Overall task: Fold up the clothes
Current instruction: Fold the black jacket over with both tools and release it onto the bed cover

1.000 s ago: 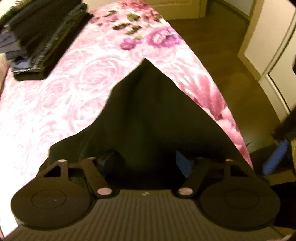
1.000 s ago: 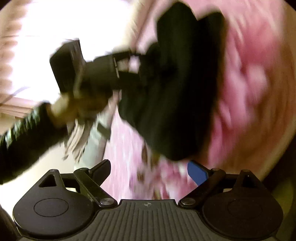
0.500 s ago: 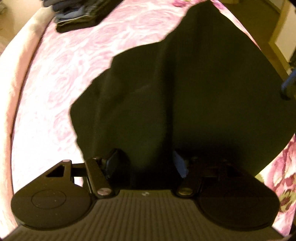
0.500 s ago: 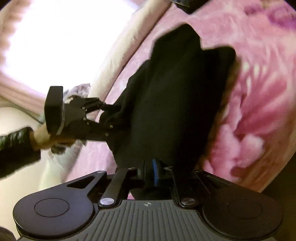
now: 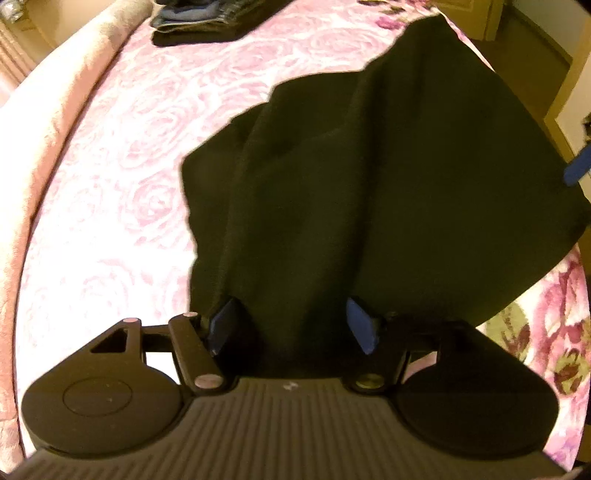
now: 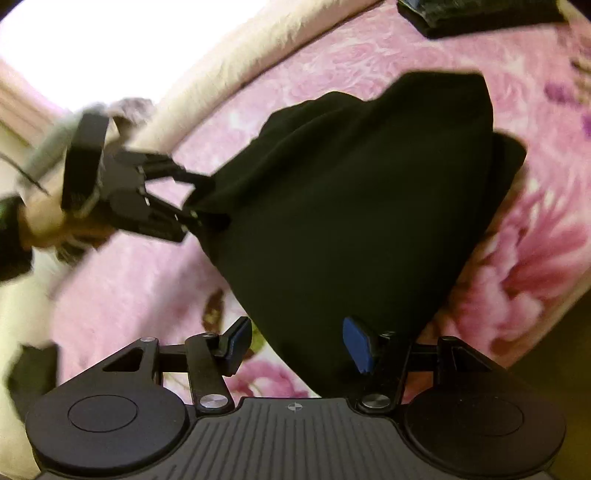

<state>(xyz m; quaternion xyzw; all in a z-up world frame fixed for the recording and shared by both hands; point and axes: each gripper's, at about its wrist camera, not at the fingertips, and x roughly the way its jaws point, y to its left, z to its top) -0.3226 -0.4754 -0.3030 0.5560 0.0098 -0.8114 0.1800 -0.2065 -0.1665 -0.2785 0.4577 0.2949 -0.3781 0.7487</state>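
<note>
A black garment lies spread on the pink floral bedspread; it also shows in the right wrist view. My left gripper has its jaws apart with the garment's near edge lying between them. In the right wrist view the left gripper touches the garment's left corner. My right gripper is open, its blue pads apart over the garment's near edge. A blue pad of the right gripper shows at the garment's right corner in the left wrist view.
A stack of folded dark clothes sits at the far end of the bed, also in the right wrist view. A pale bolster or bed edge runs along the left. Wooden floor and cabinet doors lie to the right.
The right gripper, shut on the garment half a second ago, has opened. The left gripper's jaws have also widened. The garment has spread lower and flatter on the bed.
</note>
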